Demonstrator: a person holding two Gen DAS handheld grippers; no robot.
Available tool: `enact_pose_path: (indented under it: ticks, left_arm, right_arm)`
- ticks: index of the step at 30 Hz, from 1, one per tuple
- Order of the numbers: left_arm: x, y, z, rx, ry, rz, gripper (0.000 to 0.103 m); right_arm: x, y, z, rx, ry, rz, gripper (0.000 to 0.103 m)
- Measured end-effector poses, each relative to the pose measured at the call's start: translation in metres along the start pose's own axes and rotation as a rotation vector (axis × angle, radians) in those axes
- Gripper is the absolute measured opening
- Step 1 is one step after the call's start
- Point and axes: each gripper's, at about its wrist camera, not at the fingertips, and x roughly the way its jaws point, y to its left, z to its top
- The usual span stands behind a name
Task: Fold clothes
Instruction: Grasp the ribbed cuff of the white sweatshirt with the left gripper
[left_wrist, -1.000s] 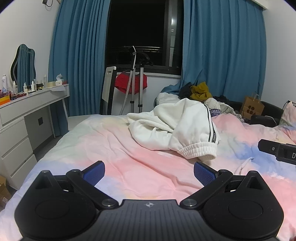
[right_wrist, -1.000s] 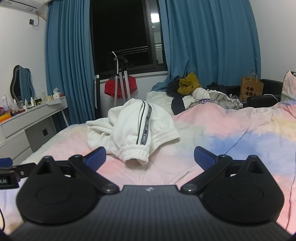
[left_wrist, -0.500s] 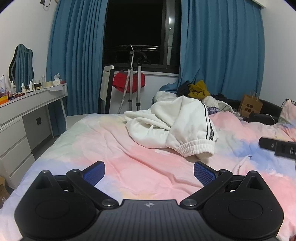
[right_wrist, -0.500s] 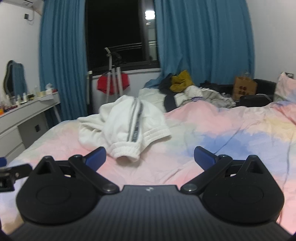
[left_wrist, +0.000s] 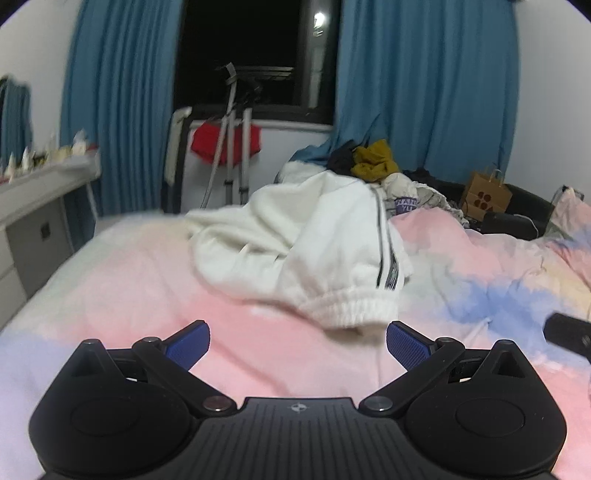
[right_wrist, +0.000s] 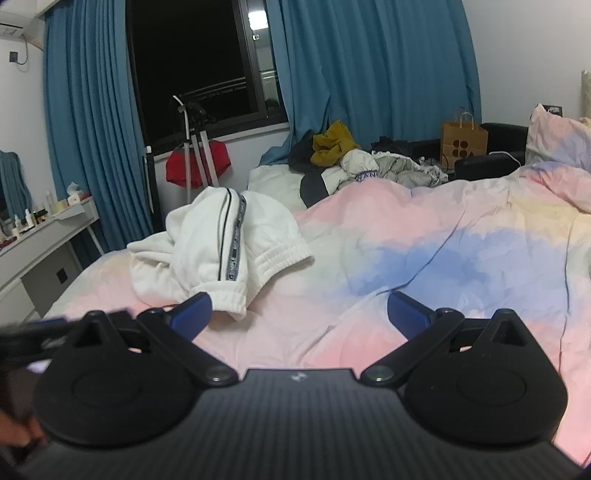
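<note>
A crumpled white garment with a dark side stripe and a ribbed cuff lies bunched on the pastel pink-and-blue duvet. My left gripper is open and empty, hovering just in front of the cuff. The garment also shows in the right wrist view, ahead and to the left. My right gripper is open and empty over the duvet, to the right of the garment. The right gripper's tip shows at the left view's right edge.
A pile of other clothes lies at the bed's far end near blue curtains. A red item hangs on a stand by the window. A white dresser stands left. A paper bag and a pillow are at right.
Both grippers have moved closer to the white garment, which now looks larger in both views. Both stay open and empty.
</note>
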Motion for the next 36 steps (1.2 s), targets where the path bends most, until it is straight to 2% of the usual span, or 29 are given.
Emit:
enact_pose_path:
  ticks: [4,8,11,12,14,16,18,19,24,26,27,28,32,35,36]
  left_arm:
    - [0.046,-0.021,0.01,0.03,0.002,-0.014,0.103]
    - [0.102,-0.04,0.013,0.069,0.016,0.017,0.102]
    - [0.142,-0.05,0.013,0.075,0.039,0.018,0.095]
    - [0.151,-0.051,0.012,0.064,0.045,0.001,0.092]
    - [0.164,-0.053,0.014,0.033,0.054,-0.037,0.078]
    - [0.167,-0.054,0.017,0.015,0.057,-0.051,0.059]
    - [0.166,-0.055,0.02,0.001,0.053,-0.055,0.045]
    - [0.165,-0.054,0.021,-0.009,0.056,-0.059,0.045]
    - [0.143,-0.047,0.02,-0.036,0.069,-0.087,0.046]
    - [0.13,-0.048,0.017,-0.03,0.063,-0.107,0.06]
    - [0.124,-0.049,0.016,-0.026,0.059,-0.121,0.075]
    - [0.119,-0.051,0.014,-0.017,0.049,-0.129,0.085]
    - [0.108,-0.078,0.006,0.097,-0.007,-0.094,0.088]
    - [0.12,-0.102,0.0,0.173,0.012,-0.102,0.088]
    - [0.128,-0.108,-0.003,0.192,0.021,-0.082,0.088]
  right_arm:
    - [0.011,-0.015,0.0,0.032,-0.001,-0.023,0.103]
    - [0.025,-0.034,0.0,0.071,-0.015,-0.084,0.103]
    - [0.041,-0.05,-0.003,0.121,0.001,-0.105,0.103]
    - [0.046,-0.054,-0.004,0.137,0.006,-0.105,0.103]
    - [0.056,-0.057,-0.007,0.146,0.018,-0.103,0.103]
    - [0.064,-0.057,-0.01,0.144,0.031,-0.1,0.103]
    - [0.07,-0.057,-0.012,0.147,0.045,-0.098,0.103]
    - [0.07,-0.057,-0.011,0.154,0.048,-0.097,0.103]
    - [0.058,-0.054,-0.008,0.165,0.046,-0.097,0.103]
    - [0.05,-0.052,-0.007,0.154,0.034,-0.1,0.103]
    - [0.048,-0.051,-0.006,0.149,0.029,-0.105,0.103]
    - [0.047,-0.051,-0.005,0.144,0.025,-0.112,0.103]
    - [0.044,-0.054,-0.004,0.146,0.015,-0.145,0.103]
    - [0.046,-0.063,-0.005,0.179,0.021,-0.165,0.103]
    - [0.048,-0.066,-0.006,0.193,0.024,-0.169,0.103]
